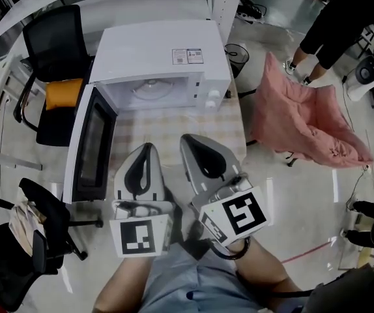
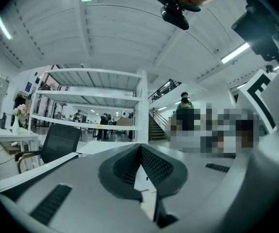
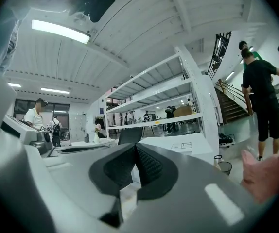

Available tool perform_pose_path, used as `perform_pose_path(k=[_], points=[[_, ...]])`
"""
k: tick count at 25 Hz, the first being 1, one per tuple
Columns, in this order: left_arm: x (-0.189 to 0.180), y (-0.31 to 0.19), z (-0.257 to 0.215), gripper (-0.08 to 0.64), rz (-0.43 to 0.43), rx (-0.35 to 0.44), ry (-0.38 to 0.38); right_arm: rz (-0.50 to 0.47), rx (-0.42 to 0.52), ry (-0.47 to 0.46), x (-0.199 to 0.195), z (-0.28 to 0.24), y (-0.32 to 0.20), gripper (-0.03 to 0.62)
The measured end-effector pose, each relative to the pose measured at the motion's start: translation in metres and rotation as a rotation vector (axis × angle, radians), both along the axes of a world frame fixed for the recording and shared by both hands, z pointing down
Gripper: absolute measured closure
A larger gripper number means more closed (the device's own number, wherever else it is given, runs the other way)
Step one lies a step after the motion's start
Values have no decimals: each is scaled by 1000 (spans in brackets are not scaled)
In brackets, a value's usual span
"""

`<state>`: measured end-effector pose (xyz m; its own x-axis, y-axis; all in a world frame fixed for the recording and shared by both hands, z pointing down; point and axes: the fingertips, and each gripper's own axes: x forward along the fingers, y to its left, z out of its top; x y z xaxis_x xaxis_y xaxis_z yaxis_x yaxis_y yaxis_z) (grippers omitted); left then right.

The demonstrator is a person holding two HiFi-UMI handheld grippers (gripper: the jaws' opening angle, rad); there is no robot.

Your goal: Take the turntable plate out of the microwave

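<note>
Only the head view shows the table [image 1: 174, 126]. The white microwave [image 1: 154, 47] stands at its far edge with its door [image 1: 94, 145] swung open along the left edge, and the turntable plate [image 1: 153, 90] lies inside the cavity. Bare cloth separates the microwave's front from the left gripper [image 1: 149, 146] and right gripper [image 1: 186, 137] at the near edge. The 2 gripper views look level over the microwave toward shelving [image 2: 91, 101], and each shows its jaws pressed together, empty.
</note>
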<state>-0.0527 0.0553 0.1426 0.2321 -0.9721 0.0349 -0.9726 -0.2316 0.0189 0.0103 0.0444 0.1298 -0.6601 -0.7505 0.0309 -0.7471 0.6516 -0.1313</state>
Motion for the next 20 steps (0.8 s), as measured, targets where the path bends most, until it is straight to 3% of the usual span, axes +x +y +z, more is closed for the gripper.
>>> perform_pose_path(k=[20], points=[[-3, -4, -7, 552, -12, 25, -11, -1, 17, 10, -3, -1, 3, 592]])
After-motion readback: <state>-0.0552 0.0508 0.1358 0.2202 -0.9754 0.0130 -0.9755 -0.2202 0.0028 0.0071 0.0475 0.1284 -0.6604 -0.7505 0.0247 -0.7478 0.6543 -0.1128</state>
